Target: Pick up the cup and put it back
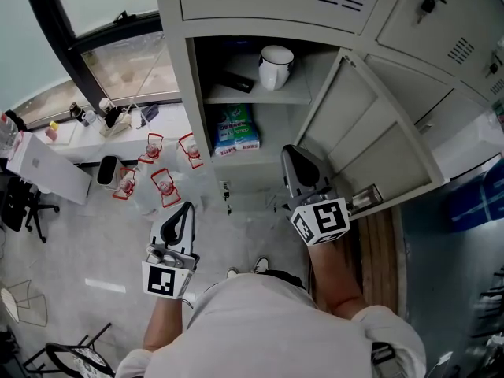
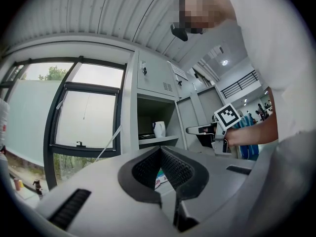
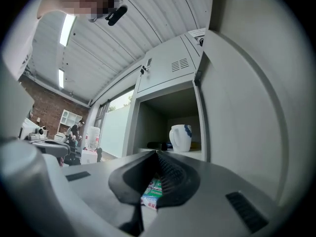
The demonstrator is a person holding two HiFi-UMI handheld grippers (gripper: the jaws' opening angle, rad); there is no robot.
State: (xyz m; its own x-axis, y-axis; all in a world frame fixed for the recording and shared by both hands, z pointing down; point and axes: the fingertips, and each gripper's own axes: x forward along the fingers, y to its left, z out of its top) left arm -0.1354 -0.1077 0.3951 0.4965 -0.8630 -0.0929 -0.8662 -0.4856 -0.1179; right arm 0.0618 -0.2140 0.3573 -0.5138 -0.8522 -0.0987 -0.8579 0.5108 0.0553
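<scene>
A white cup point(image 1: 276, 67) with a handle stands upright on the upper shelf point(image 1: 295, 95) of the open grey locker. In the right gripper view the cup point(image 3: 180, 138) stands ahead and a little above the jaws, apart from them. My right gripper point(image 1: 293, 156) is in front of the locker below that shelf, shut with nothing between its jaws. My left gripper point(image 1: 187, 209) hangs lower and to the left, outside the locker, also shut and empty. In the left gripper view the cup point(image 2: 159, 129) is small and far, with the right gripper point(image 2: 197, 130) off to its right.
The locker door point(image 1: 370, 144) stands open on the right. A flat black thing point(image 1: 235, 81) lies left of the cup. A green and white packet point(image 1: 236, 130) sits on the lower shelf. Several water bottles point(image 1: 161, 176) stand on the floor at left, near a window point(image 1: 118, 65).
</scene>
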